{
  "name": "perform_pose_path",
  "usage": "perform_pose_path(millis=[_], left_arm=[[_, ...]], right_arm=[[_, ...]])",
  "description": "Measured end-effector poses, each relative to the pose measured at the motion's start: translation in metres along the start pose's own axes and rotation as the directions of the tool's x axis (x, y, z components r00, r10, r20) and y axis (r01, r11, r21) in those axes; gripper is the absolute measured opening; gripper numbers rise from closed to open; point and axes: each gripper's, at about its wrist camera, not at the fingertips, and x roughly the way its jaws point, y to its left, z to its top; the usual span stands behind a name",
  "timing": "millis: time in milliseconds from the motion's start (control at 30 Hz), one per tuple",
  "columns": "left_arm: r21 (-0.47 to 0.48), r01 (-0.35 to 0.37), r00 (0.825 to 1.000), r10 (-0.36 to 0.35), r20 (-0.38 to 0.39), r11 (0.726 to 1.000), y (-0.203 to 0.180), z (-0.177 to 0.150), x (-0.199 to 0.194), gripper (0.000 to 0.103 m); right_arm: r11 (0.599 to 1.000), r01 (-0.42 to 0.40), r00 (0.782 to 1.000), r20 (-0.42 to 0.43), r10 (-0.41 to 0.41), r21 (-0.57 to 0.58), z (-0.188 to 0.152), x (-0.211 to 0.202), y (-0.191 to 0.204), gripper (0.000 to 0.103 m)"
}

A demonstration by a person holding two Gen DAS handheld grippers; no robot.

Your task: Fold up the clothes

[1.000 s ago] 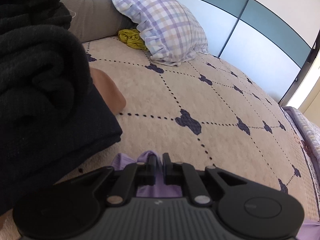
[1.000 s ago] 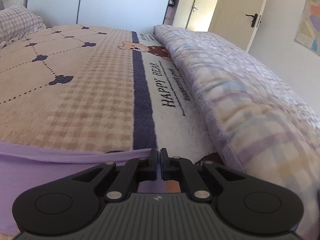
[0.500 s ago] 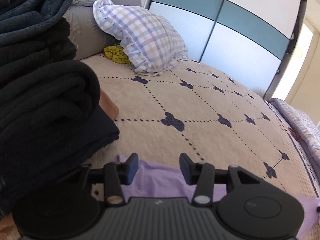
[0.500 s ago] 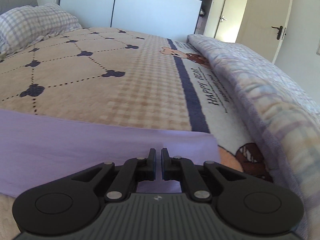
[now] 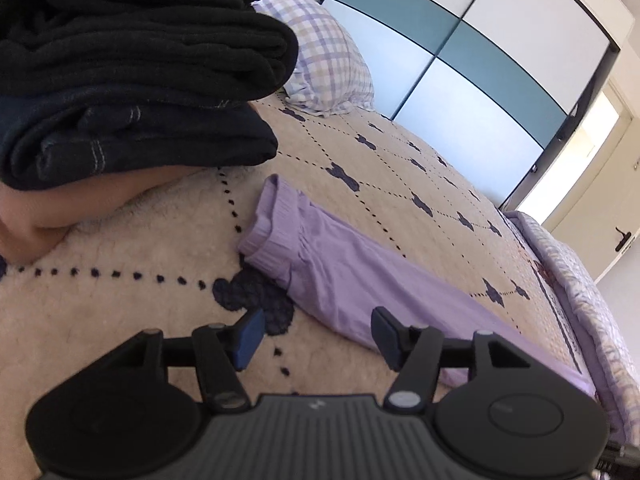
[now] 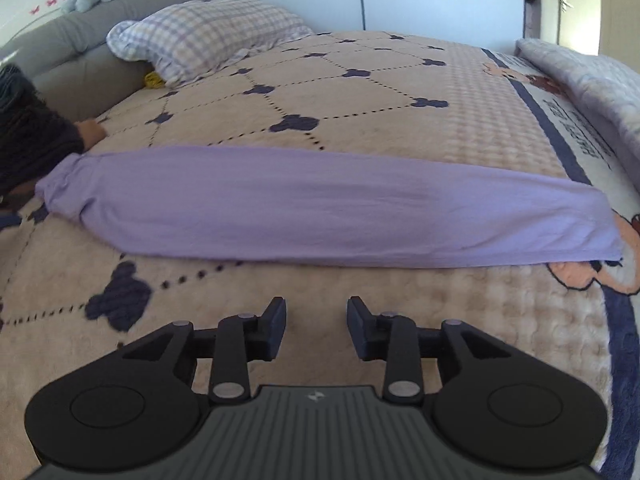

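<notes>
**Now both claws have let the purple trousers go**

Now the left claw (image 5: pixel 316 334) stands spread wide, nothing between its fingers; a second ago it was clenched on a fold of the purple cloth, and half a second ago it had only begun to part. The right claw (image 6: pixel 316 330) has released too — it was pinched shut on the cloth's far end in both earlier right-wrist views. Both sit back from the garment, above the bed.

The purple trousers (image 6: pixel 320 208) lie flat on the bed blanket (image 6: pixel 360 100) as one long, narrow band, folded lengthwise, stretched from side to side across the right wrist view. The cloth is thin, smooth and matte, with faint creases. One end is gathered into a ribbed, puckered waistband (image 5: pixel 276 220); the other end is cut square and lies over a bear print near the blanket's dark blue stripe (image 6: pixel 548 128).

The blanket is a plush, nubbly beige fleece, quilted in dotted diamonds with dark blue clover shapes. Just beside the waistband rises a stack of dark folded clothes (image 5: pixel 132 80) — coarse black knit above stitched navy denim. A checked, frilled pillow (image 6: pixel 208 36) rests against the grey padded headboard (image 6: pixel 80 60).
</notes>
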Motion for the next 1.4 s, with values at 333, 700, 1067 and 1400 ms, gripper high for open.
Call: perform_pose_path(millis=[333,700,1067,1400], left_arm=[[-0.109,-0.013,1.0,0.013,0.0,0.994,0.004,0.006,0.05,0.004],[-0.073,0.049,0.997,-0.045,0.058,0.996,0.036,0.024,0.007,0.003],[-0.075,0.085,0.995,-0.081,0.053,0.994,0.048,0.033,0.006,0.004],[0.144,-0.093,0.994,0.083,0.075,0.985,0.022,0.032,-0.023,0.007]], right_arm=[[0.993,-0.045,0.998,0.049,0.04,0.107,0.009,0.013,0.01,0.039],[0.931,-0.014,0.99,0.137,-0.039,0.365,0.031,0.036,-0.042,0.007],[0.881,-0.096,0.988,0.15,0.029,0.464,0.005,0.02,-0.061,0.017],[0.831,0.038,0.977,0.153,-0.147,0.555,-0.006,-0.004,-0.118,0.024]])
